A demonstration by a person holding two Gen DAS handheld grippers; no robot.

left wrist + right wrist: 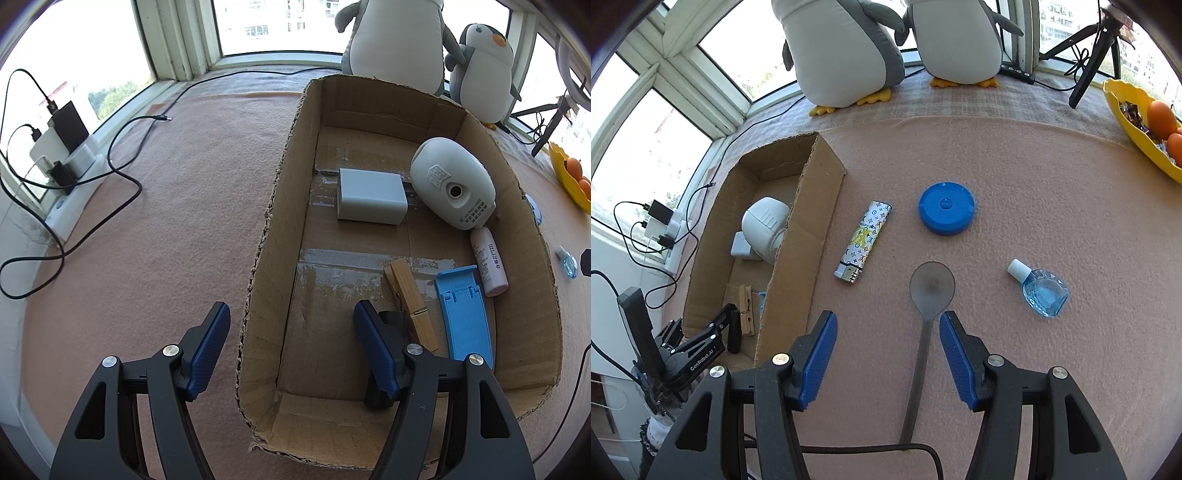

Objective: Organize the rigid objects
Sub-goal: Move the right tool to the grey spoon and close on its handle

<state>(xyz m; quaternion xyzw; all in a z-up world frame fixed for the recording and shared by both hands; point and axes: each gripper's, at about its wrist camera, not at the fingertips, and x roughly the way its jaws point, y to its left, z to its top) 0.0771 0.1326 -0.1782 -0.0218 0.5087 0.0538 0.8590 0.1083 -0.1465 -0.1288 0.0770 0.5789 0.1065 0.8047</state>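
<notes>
A: The right gripper [886, 354] has its jaws apart, nothing pinched. The spoon [929, 317] lies on the pink cloth [1052, 192] with its handle running up between the fingers, nearer the right one, bowl pointing away.

B: And the left gripper [291, 343]?

A: Its jaws straddle the near left wall of the cardboard box [262, 266], one finger outside and one inside. They don't look pressed against the cardboard, so it counts as open, probably just steadying the box.

B: So the spoon looks like the next pickup?

A: Likely. The handle is thin and flat, so the gripper should centre over it, come down until the pads flank it just behind the bowl, then close squarely.

B: What else is left out?

A: The lighter [862, 242] beside the box, the blue round case [946, 208] and the small blue bottle [1039, 288], all apart from one another.
</notes>
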